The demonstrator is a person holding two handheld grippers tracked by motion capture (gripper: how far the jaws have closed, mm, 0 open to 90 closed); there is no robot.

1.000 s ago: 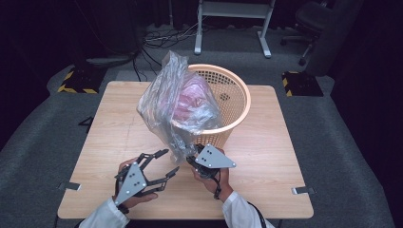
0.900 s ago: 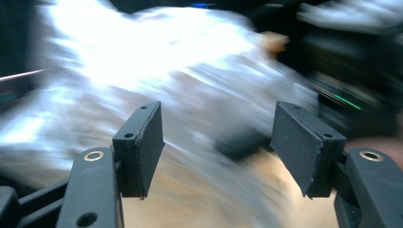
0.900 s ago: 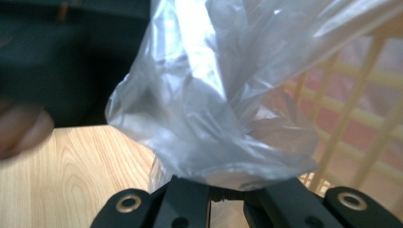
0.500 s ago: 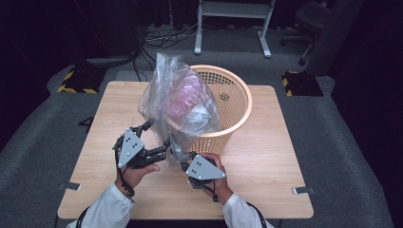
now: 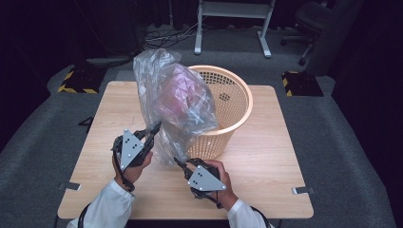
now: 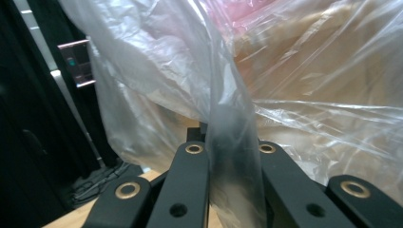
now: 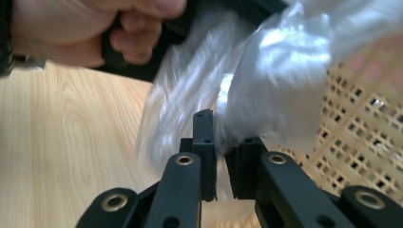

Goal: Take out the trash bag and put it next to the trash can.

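The left gripper (image 5: 153, 132) has just clamped the plastic bag (image 5: 173, 102); right gripper (image 5: 179, 164) loosening, bag hiding its pads.

pink contents (image 5: 178, 92) blurred through plastic bag (image 5: 166, 80), basket (image 5: 233, 118) near side hidden behind it

Left gripper (image 6: 232, 156) w/ jaws pinched on a fold of clear plastic bag (image 6: 266, 90); pinkish contents inside, prob. blurred by film.
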